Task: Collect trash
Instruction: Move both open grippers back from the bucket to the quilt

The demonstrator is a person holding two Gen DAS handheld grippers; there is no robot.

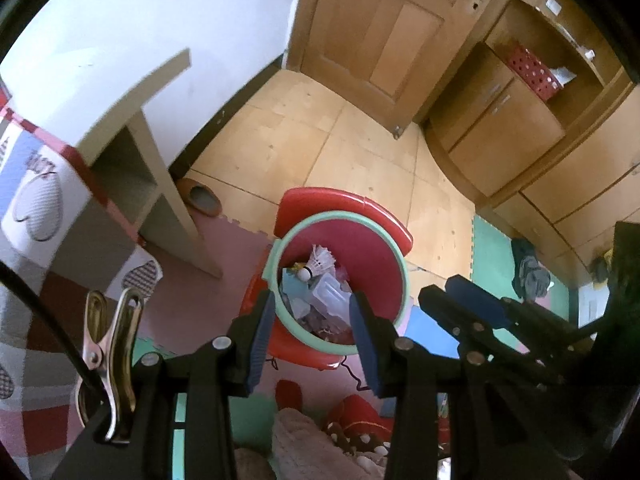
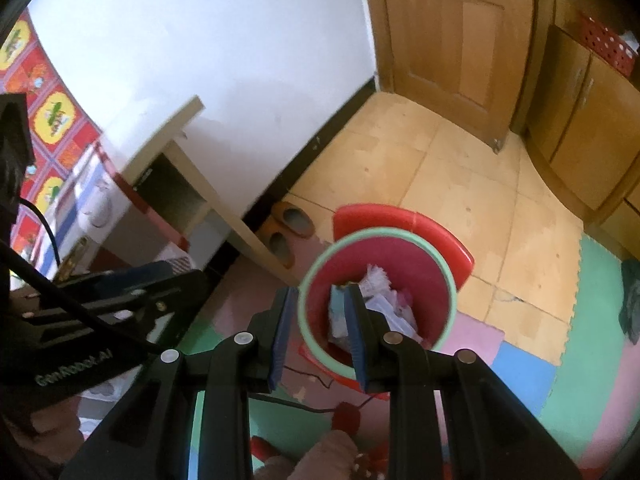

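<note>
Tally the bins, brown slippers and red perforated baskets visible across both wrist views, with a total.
Red trash bin with green rim: 1
Brown slippers: 2
Red perforated basket: 1
Total: 4

1 bin (image 1: 384,280), 1 shuttlecock (image 1: 316,266), 2 slippers (image 2: 296,218), 1 clip (image 1: 114,354).

I'm in a home: foam play mats (image 1: 492,240), slippers (image 2: 290,224) by the wall, wooden door (image 1: 384,36), cupboards (image 1: 504,128).
</note>
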